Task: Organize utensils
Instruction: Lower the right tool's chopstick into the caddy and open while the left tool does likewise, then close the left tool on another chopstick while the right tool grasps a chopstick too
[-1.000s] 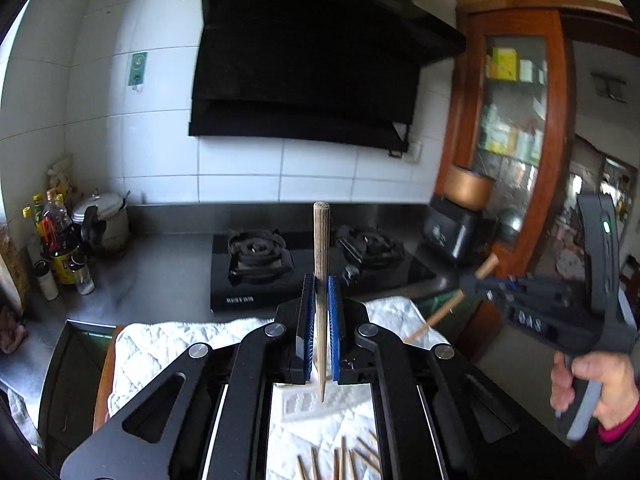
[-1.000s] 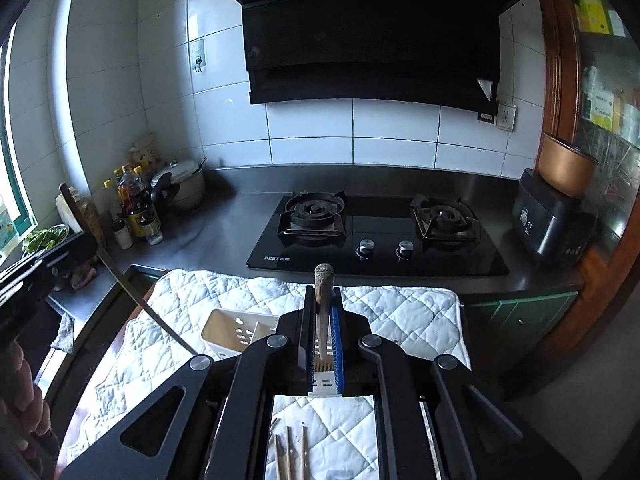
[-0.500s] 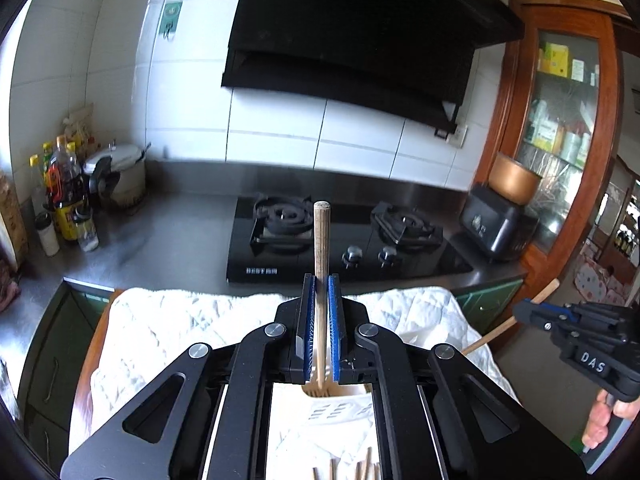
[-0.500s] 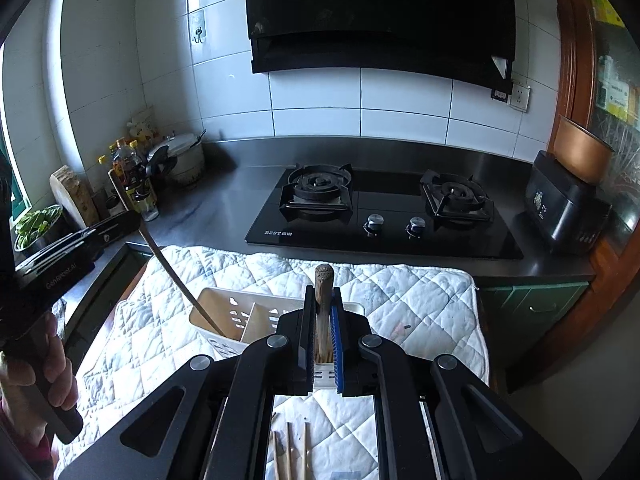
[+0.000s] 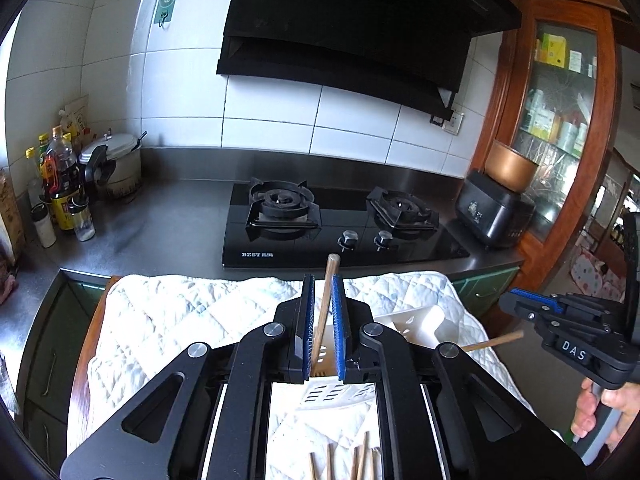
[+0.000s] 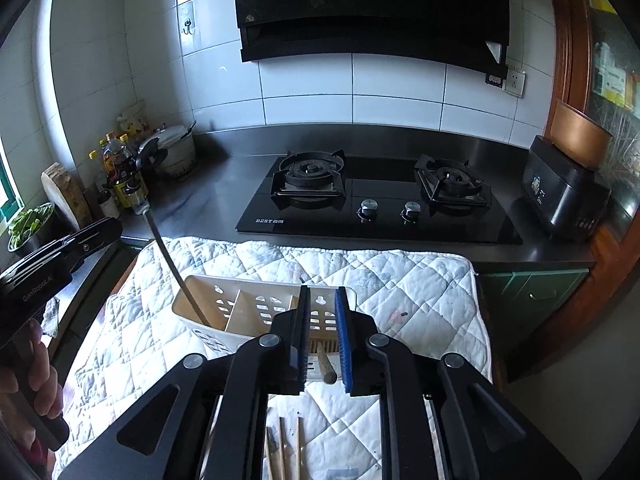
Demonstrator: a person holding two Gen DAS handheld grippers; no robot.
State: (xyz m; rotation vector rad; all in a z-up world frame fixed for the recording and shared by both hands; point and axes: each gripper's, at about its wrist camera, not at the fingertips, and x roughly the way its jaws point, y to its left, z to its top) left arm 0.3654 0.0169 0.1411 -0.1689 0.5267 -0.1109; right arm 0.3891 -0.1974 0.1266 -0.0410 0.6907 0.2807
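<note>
A white slotted utensil caddy (image 6: 240, 312) stands on a white quilted mat (image 6: 400, 284); it also shows in the left wrist view (image 5: 416, 320). My left gripper (image 5: 323, 326) is open, and a wooden chopstick (image 5: 325, 304) leans loose between its pads with its tip in the caddy's left compartment (image 6: 200, 308). My right gripper (image 6: 322, 338) is open, and a wooden-handled utensil (image 6: 326, 366) lies loose between its pads, over the caddy's right end. Several chopsticks (image 5: 352, 458) lie on the mat near me.
A black two-burner gas hob (image 6: 376, 196) sits behind the mat on the steel counter (image 6: 208, 196). Bottles (image 6: 120, 176) and a pot (image 6: 172, 152) stand at the back left. A black appliance with a copper bowl (image 6: 568, 192) stands at the right. A range hood (image 6: 360, 8) hangs above.
Both grippers have moved down toward the caddy and opened. The chopstick now leans loose in the left gripper, and the wooden handle has dropped low between the right gripper's pads.
</note>
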